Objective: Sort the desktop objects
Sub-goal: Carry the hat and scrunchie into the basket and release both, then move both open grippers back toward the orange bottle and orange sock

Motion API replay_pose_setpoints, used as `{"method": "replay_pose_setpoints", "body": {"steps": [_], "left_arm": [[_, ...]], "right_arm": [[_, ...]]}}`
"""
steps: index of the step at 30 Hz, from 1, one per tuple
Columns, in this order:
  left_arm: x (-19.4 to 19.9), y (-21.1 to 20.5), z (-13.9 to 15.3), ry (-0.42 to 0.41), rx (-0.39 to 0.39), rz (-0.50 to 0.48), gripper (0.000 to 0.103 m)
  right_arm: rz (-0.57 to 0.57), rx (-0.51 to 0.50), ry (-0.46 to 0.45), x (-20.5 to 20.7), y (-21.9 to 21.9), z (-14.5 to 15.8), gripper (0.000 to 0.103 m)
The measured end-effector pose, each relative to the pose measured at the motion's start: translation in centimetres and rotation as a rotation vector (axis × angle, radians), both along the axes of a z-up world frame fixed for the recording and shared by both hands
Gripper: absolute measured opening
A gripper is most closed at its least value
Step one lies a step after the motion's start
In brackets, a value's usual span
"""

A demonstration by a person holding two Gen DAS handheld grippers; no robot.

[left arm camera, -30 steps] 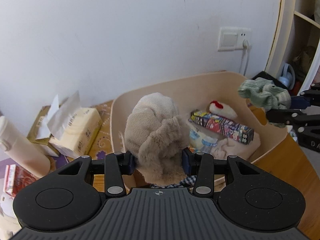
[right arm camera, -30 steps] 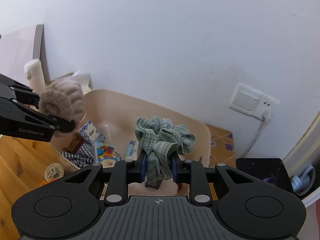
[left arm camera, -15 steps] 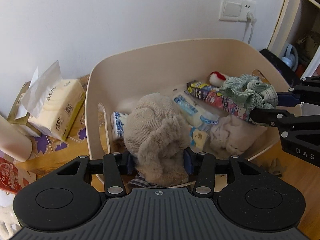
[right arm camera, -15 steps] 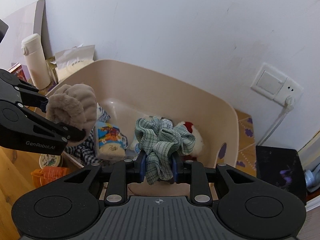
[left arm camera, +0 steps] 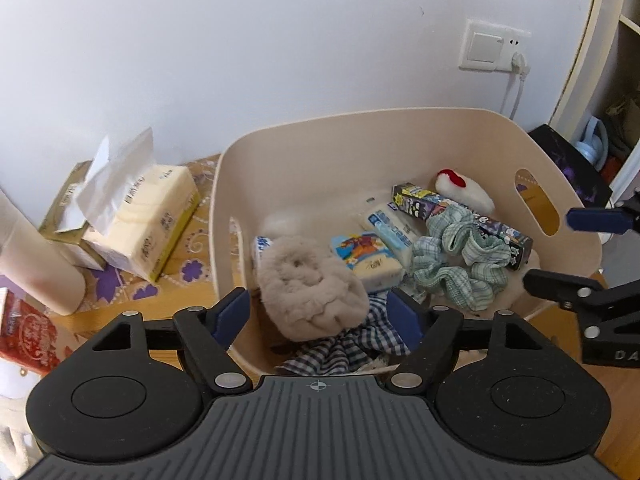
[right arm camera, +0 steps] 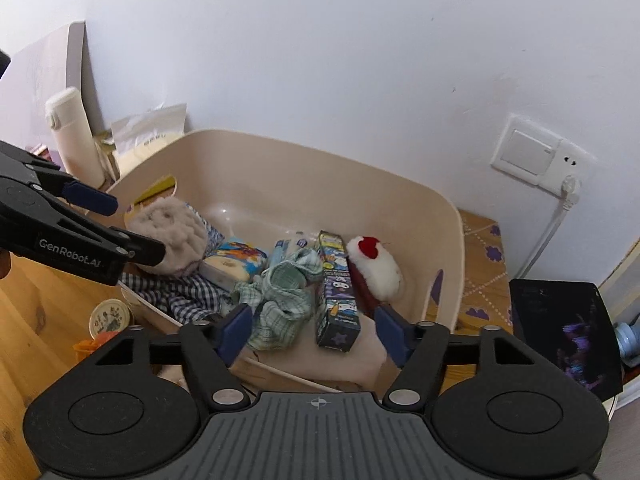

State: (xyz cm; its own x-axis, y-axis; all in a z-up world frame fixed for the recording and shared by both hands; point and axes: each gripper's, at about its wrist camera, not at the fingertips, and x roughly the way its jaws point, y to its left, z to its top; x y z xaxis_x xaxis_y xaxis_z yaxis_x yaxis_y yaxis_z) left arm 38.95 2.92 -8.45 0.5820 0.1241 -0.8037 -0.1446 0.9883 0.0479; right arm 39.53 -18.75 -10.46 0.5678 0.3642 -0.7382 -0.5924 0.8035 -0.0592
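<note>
Beige fluffy scrunchie [left arm camera: 312,290] and green checked scrunchie [left arm camera: 456,264], clamped a moment ago, now lie loose inside the cream bin [left arm camera: 360,148]. Left gripper [left arm camera: 318,314] and right gripper [right arm camera: 310,330] are opening, empty; this drop looks complete.

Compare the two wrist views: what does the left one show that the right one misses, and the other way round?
Only the left wrist view shows the red packet at the desk's left edge and the shelf unit on the right. Only the right wrist view shows the small round tin on the desk in front of the beige bin. Both show the bin with the fluffy beige scrunchie and the green checked scrunchie inside, plus the left gripper and right gripper, whose jaws are opening with nothing gripped.
</note>
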Motion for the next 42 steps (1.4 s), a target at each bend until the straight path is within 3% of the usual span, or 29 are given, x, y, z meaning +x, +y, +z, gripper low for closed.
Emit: {"method": "replay_pose_setpoints", "body": {"steps": [6,16,19,26,42], "left_arm": [[-1.7,-0.3,1.4,-0.032,0.027,-0.007,0.078],[-5.3,-1.8,2.6,-0.090,0.008,-0.053,0.079],[-6.5,-2.4,1.9,-0.083,0.006,-0.092,0.080],[-8.8,-3.3,-0.8,-0.066,0.034,-0.188,0.080],[-9.5,-2.8,-5.4,0.004,0.016,-0.263,0.079]], "right_arm": [[-0.016,0.028,-0.024,-1.1,-1.4,1.1,0.083],[-0.049,0.076,-0.029,-4.0,-4.5,2.1,0.093],[-0.048,0.074,-0.025,-5.1,-5.1,1.9,0.098],[-0.011,0.063,0.021,-8.0,-6.0,0.0,0.099],[0.051,0.052,0.137,-11.9,-4.7,-4.5,0.099]]}}
